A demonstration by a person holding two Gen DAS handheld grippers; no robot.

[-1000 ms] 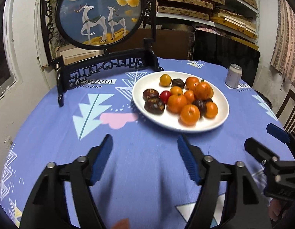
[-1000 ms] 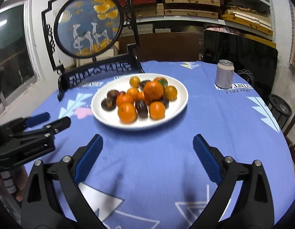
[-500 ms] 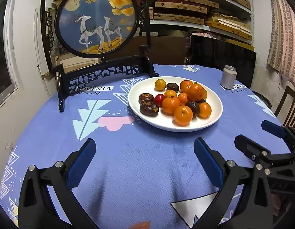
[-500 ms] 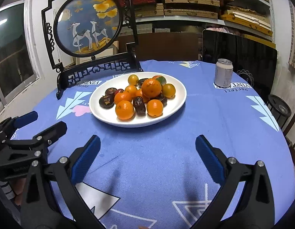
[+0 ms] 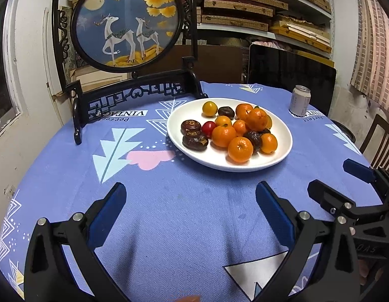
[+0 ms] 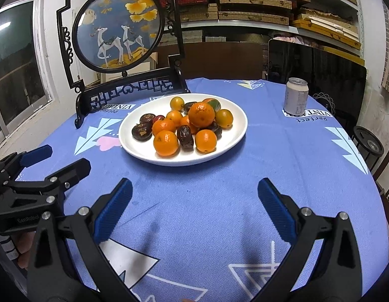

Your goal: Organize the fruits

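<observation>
Already all the fruit [image 5: 231, 129] I see sits heaped on the plate [image 5: 282, 156] at frame centre, both my left gripper [image 5: 192, 210] and right gripper [image 6: 194, 209] spread empty, so sorted or still mixed, I can't judge.

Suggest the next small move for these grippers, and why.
None can be fixed from this: all the fruits lie piled on the white plate, both the left gripper and right gripper open and empty, fitting either sorted-up or about-to-sort.
</observation>
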